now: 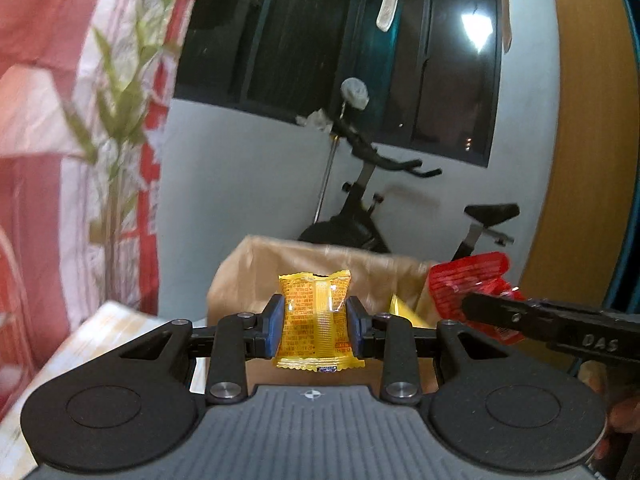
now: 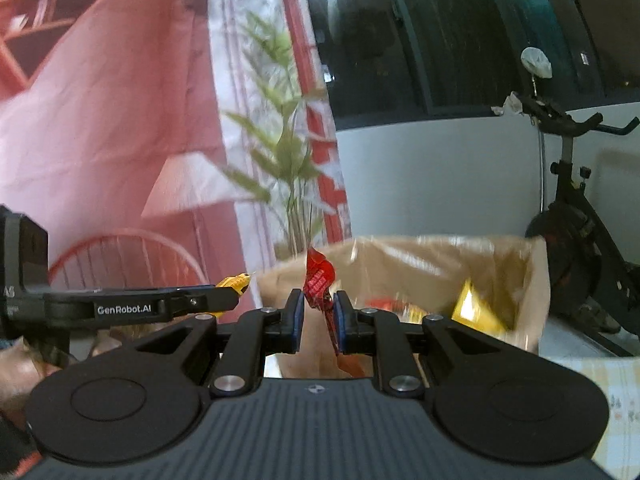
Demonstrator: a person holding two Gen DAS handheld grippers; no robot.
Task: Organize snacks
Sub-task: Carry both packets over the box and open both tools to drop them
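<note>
Ahead of and below both grippers: open brown box | left gripper clamped on upright yellow packet | right gripper clamped on red packet, seemingly nearer the box | drop pending.

My left gripper held a snack packet upright, near side of the open box. My right gripper held a second packet just right of it. More packets lay in the box. Exercise bike stood behind, plant far left.
</note>
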